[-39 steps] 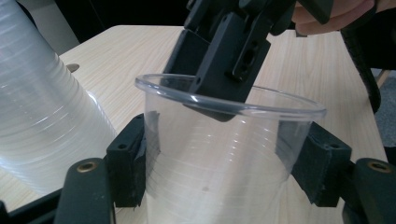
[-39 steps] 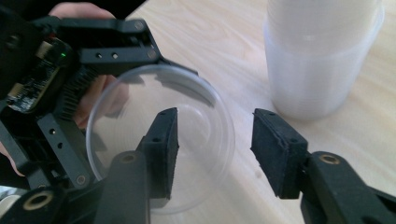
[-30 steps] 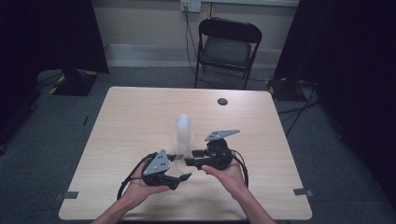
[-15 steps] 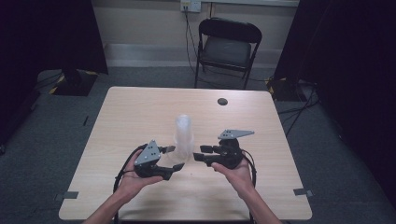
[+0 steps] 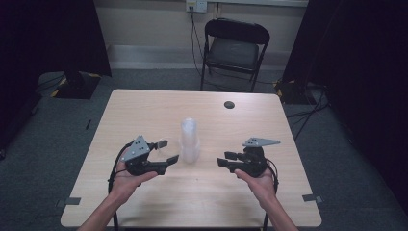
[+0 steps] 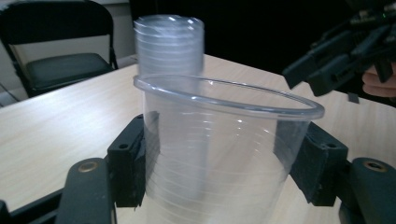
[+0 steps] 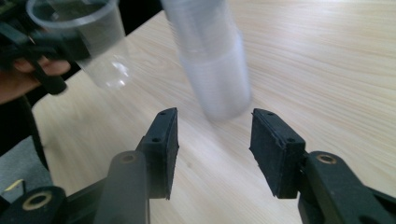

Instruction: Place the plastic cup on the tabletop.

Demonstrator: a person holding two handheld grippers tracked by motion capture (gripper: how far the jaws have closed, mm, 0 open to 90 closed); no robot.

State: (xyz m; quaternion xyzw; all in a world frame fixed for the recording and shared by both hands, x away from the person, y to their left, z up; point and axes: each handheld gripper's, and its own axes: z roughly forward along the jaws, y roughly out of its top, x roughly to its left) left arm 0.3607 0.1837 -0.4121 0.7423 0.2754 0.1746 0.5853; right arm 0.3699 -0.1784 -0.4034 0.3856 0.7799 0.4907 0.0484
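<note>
A tall stack of clear plastic cups [image 5: 190, 139] stands upright at the table's middle. My left gripper [image 5: 168, 150] sits just left of the stack, shut on a single clear cup [image 6: 219, 154] held upright between its pads [image 6: 130, 163]. That cup [image 7: 88, 37] hangs off the table surface in the right gripper view. The stack [image 6: 170, 46] rises behind it. My right gripper [image 5: 222, 159] is to the stack's right, pointing at it, open with nothing between its fingers [image 7: 163, 144]. The stack [image 7: 210, 60] stands a short way beyond them.
The wooden table [image 5: 144, 110] carries a small dark round object [image 5: 229, 104] near its far edge. A black folding chair [image 5: 234, 48] stands behind the table. Cables trail from both grippers toward the near edge.
Both hands have spread apart from in front of the stack. The left gripper went left and slightly forward with the cup; the right went right.
</note>
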